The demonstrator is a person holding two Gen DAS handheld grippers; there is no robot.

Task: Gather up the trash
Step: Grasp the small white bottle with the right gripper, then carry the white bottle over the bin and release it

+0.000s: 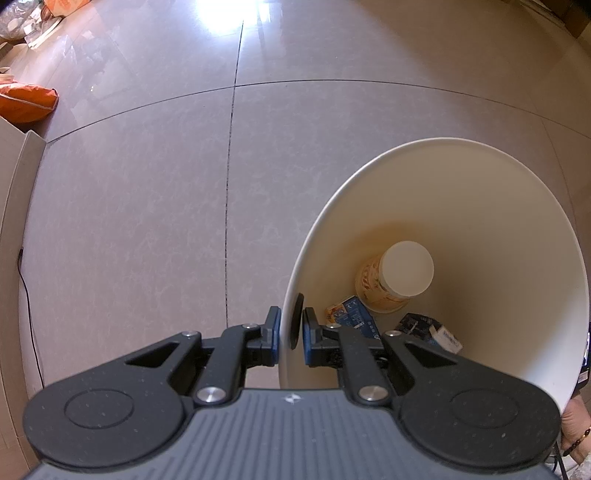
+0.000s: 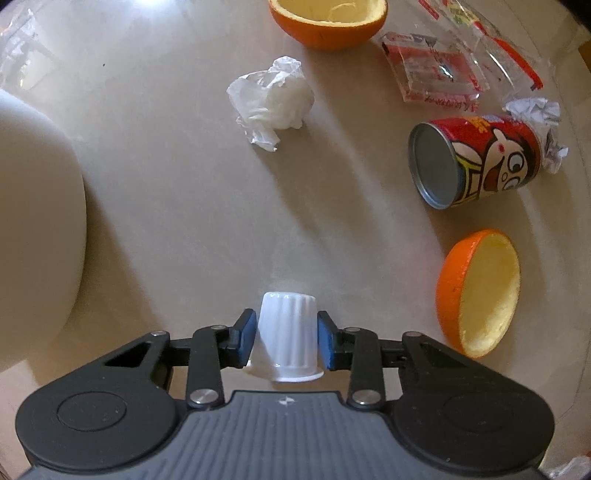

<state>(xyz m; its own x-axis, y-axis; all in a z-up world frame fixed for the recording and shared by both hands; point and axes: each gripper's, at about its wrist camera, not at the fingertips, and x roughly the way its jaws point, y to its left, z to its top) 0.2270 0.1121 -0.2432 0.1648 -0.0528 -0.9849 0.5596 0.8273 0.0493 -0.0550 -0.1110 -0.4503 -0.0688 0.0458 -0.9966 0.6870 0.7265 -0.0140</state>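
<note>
My left gripper (image 1: 291, 317) points down and is shut on the rim of a white bin (image 1: 443, 142), one pad outside the wall and one inside. At the bin's bottom lie a paper cup (image 1: 402, 273), a blue carton (image 1: 356, 314) and a dark packet (image 1: 428, 328). In the right wrist view a small white ribbed plastic cup (image 2: 286, 306) stands upside down on the beige surface. My right gripper (image 2: 286, 328) is around it, with both blue pads against its sides.
Other litter lies beyond: a crumpled white tissue (image 2: 271, 98), a red can (image 2: 476, 158) on its side, two orange peel halves (image 2: 480, 291) (image 2: 328, 22), clear wrappers (image 2: 432, 70) and crumpled paper (image 2: 535, 114). The bin's side (image 2: 37, 184) fills the left. A person's hand (image 1: 576, 424) is at the bin's right.
</note>
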